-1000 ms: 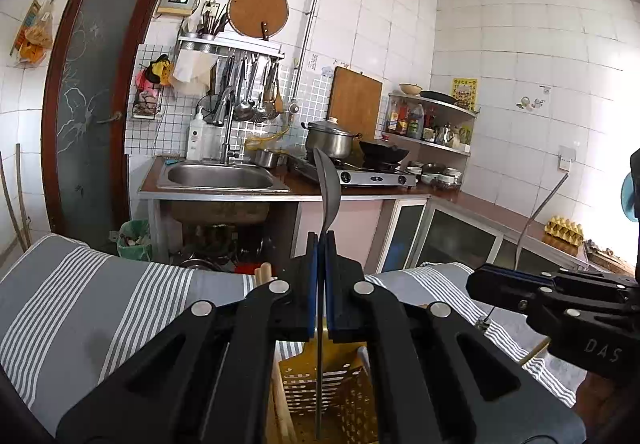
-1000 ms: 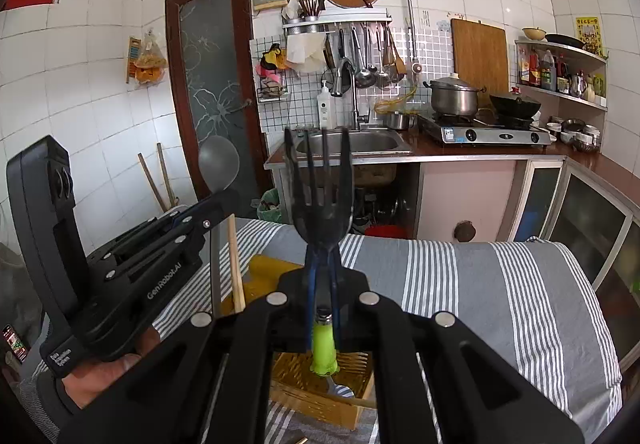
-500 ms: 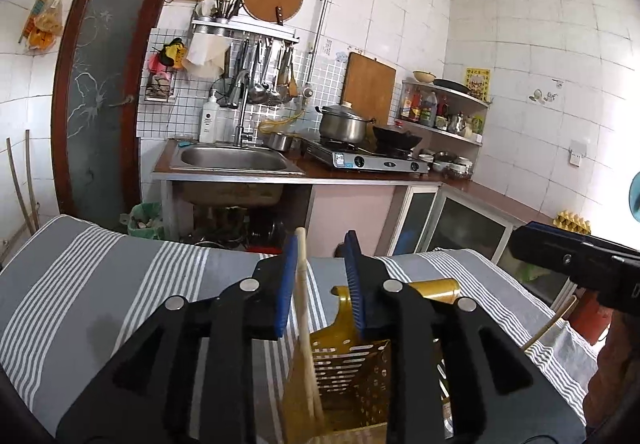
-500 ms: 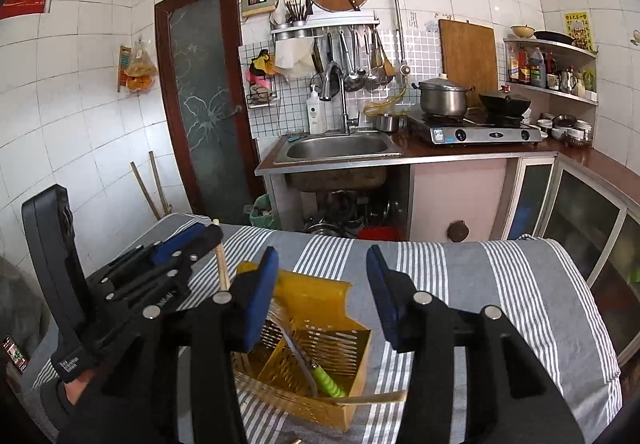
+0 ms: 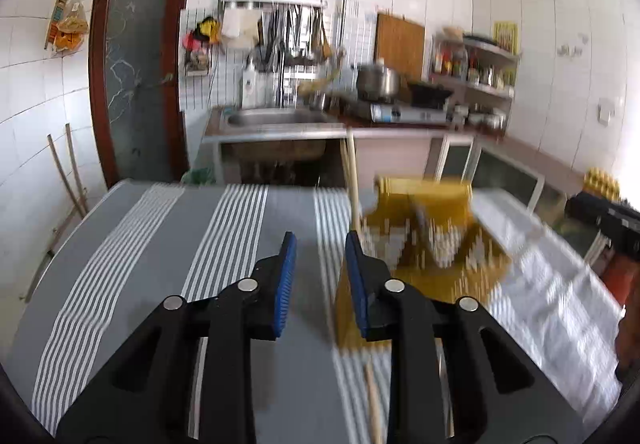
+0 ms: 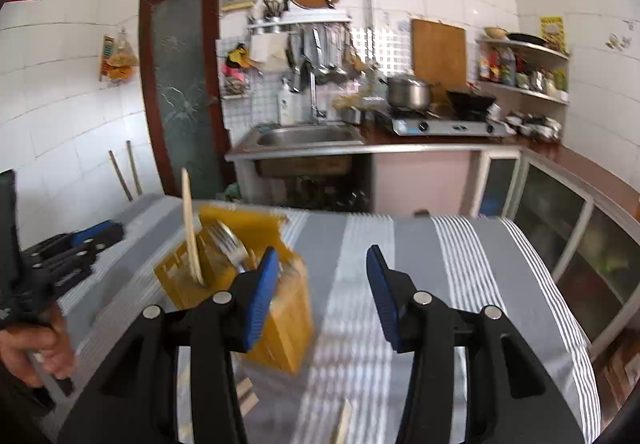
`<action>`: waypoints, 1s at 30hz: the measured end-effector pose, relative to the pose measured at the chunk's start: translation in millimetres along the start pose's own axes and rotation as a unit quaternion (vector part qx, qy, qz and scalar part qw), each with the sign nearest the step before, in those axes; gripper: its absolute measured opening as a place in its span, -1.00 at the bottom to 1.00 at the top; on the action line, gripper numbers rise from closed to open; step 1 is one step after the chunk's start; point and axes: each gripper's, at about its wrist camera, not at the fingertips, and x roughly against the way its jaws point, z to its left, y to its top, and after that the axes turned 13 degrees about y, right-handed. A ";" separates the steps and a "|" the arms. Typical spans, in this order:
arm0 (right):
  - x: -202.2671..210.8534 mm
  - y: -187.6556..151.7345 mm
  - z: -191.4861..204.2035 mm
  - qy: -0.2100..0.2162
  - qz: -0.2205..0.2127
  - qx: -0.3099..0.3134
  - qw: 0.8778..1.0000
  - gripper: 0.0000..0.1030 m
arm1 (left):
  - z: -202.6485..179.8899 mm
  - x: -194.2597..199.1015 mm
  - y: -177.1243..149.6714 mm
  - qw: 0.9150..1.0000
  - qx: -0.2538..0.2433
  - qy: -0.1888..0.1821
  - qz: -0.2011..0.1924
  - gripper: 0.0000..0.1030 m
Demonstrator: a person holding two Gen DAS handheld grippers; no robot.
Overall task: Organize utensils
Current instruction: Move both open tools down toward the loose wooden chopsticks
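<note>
Motion blur smears the yellow utensil caddy (image 5: 424, 232) at centre right of my left wrist view, so its perforated plastic walls read only as streaks and I cannot count what stands inside. A pale wooden stick (image 5: 352, 180) rises from its left side, and another wooden length (image 5: 374, 400) lies on the cloth below, partly hidden behind my left tool (image 5: 320, 276). That tool's blue ribbed pads stand apart with nothing between them. At the far right edge my right tool (image 5: 608, 220) is cut off by the frame.

In the right wrist view the caddy (image 6: 280, 320) sits at lower left on the worktop (image 6: 440, 252), which is draped in grey cloth with white stripes. It holds a flat wooden spatula (image 6: 190, 228) and a metal fork (image 6: 228, 244), both upright and leaning. My right tool (image 6: 320, 284) is spread wide and empty; its left pad overlaps the caddy. Small wooden pieces (image 6: 342, 420) lie at the bottom edge, too blurred to name.

Half a second ago both tools hung directly over the caddy; now each has swung off to the side.
</note>
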 end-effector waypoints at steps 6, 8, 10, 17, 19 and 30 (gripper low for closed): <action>27.0 -67.8 -26.0 -0.011 0.049 -0.035 0.998 -0.11 | -6.7 32.6 -70.4 0.997 -0.028 -0.027 0.074 -0.48; 33.6 -90.8 -32.6 -0.009 0.070 -0.049 0.996 -0.11 | -15.2 43.5 -93.5 0.993 -0.038 -0.049 0.102 -0.48; 39.7 -110.8 -36.0 -0.014 0.081 -0.060 0.995 -0.11 | -25.4 56.1 -113.3 0.990 -0.056 -0.063 0.117 -0.48; 45.2 -151.3 -41.0 -0.015 0.114 -0.087 0.990 -0.11 | -42.6 61.3 -131.6 0.984 -0.060 -0.086 0.146 -0.48; 43.6 -154.3 -42.4 -0.015 0.120 -0.086 0.989 -0.11 | -44.6 58.3 -132.4 0.982 -0.055 -0.097 0.154 -0.48; 36.0 -144.5 -41.3 -0.016 0.112 -0.074 0.991 -0.11 | -75.0 50.6 -119.2 0.980 -0.099 -0.092 0.146 -0.48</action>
